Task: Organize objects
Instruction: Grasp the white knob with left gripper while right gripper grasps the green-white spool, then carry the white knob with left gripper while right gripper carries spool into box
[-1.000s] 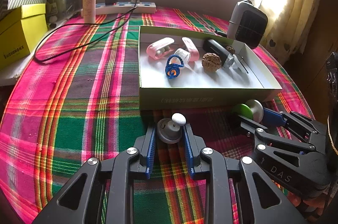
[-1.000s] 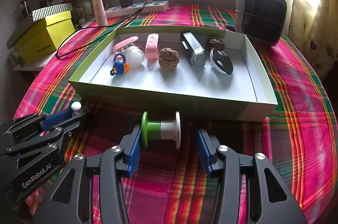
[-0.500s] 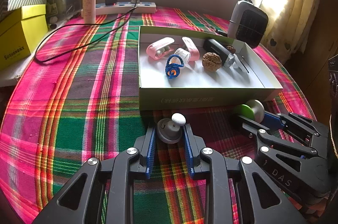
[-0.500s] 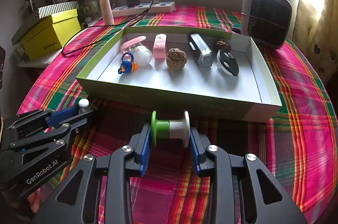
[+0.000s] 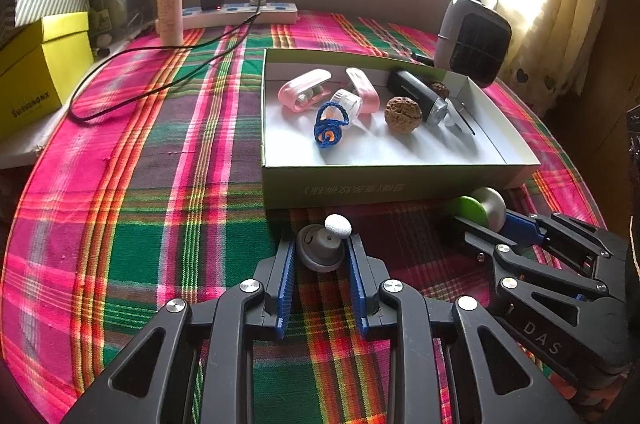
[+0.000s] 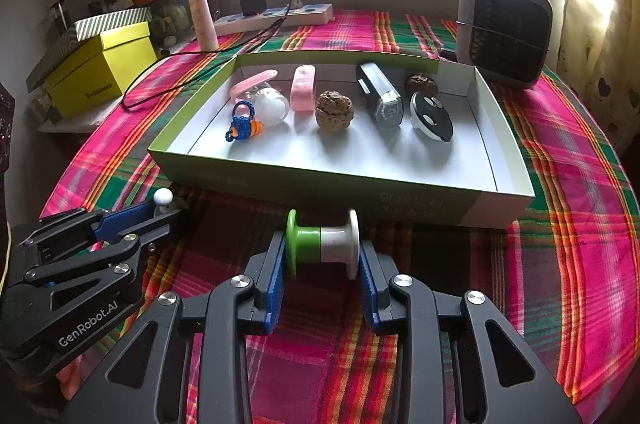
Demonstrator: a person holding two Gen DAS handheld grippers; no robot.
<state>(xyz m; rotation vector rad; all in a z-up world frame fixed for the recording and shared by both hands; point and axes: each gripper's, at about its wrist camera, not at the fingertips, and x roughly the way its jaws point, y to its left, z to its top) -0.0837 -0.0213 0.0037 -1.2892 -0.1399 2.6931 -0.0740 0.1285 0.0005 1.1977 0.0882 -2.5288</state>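
My left gripper point(image 5: 321, 253) is shut on a grey knob with a white ball tip point(image 5: 322, 249), just in front of the green box lid point(image 5: 384, 184); it also shows in the right wrist view point(image 6: 162, 208). My right gripper point(image 6: 322, 252) is shut on a green-and-white spool point(image 6: 323, 243), also in front of the lid point(image 6: 420, 202); the spool shows in the left wrist view point(image 5: 478, 210). Inside the lid lie a blue crocheted charm point(image 6: 242, 122), pink clips point(image 6: 303, 92), a walnut point(image 6: 334, 111), a black-and-silver device point(image 6: 380, 100) and a round black-and-white piece point(image 6: 431, 122).
A small heater point(image 6: 505, 28) stands behind the lid at the right. A power strip point(image 6: 276, 16) with a charger and black cable, a cream tube point(image 6: 202, 12) and a yellow box point(image 6: 102, 68) are at the back left. The plaid cloth point(image 5: 140, 204) covers the round table.
My right gripper has closed its jaws onto the spool and shifted slightly; the view of the lid moved a little. My left gripper stays shut on the knob, barely moving.
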